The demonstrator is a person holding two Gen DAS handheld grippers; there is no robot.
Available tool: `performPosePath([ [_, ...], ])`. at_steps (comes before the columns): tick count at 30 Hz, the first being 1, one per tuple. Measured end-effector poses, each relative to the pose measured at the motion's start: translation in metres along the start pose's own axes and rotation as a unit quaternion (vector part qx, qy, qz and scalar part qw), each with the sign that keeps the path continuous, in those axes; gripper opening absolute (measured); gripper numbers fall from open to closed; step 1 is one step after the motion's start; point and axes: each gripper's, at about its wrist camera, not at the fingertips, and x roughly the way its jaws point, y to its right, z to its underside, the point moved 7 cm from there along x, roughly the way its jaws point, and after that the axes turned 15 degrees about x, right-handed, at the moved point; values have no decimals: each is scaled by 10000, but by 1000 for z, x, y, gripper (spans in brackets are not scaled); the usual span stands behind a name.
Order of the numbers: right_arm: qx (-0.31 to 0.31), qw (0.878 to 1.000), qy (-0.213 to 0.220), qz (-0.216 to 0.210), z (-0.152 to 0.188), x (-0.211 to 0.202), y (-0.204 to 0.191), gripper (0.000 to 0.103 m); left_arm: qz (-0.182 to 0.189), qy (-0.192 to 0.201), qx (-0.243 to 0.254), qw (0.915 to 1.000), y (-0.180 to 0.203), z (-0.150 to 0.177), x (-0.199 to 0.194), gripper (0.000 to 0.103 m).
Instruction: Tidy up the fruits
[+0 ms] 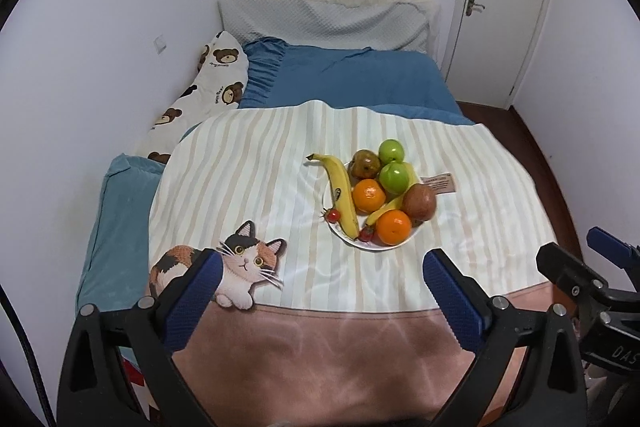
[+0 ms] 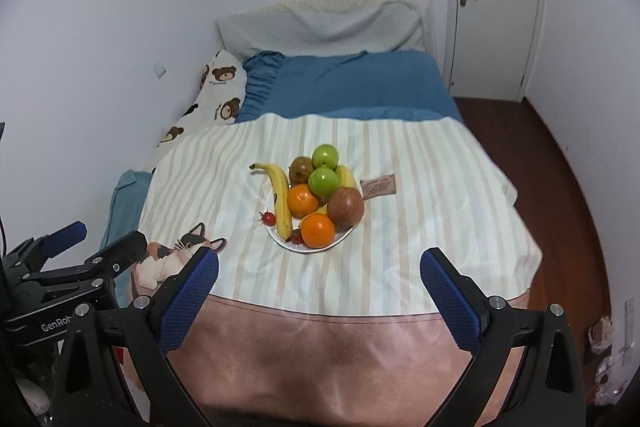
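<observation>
left wrist view: left hand-held gripper (image 1: 322,269) wide, holding nothing, hanging over the bed (image 1: 360,79). ahead of it and slightly right, white plate (image 1: 374,247) on striped blanket (image 1: 240,179), heaped with bananas (image 1: 342,193), oranges (image 1: 394,227), green apples (image 1: 394,177), red apple (image 1: 419,202), cherry tomatoes (image 1: 333,215).

right wrist view: right hand-held gripper (image 2: 320,267) wide, empty; same plate (image 2: 288,245) ahead, slightly left. all fruit lies gathered on the plate, none loose: fits sorting finished, or a pile awaiting sorting.

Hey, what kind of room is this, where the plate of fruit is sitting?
Most likely a bedroom: the plate sits on a bed with a striped blanket, pillows at the head, and a closed white door beyond.
</observation>
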Motion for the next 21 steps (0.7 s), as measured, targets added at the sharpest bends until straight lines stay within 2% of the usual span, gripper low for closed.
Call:
performPosePath([
  [9, 65, 9996, 31, 256, -13, 60, 14, 103, 6, -205, -105, 9997, -2, -13, 60, 102],
  [21, 129, 9993, 53, 358, -33, 101, 18, 103, -7, -257, -93, 9996, -4, -30, 92, 103],
])
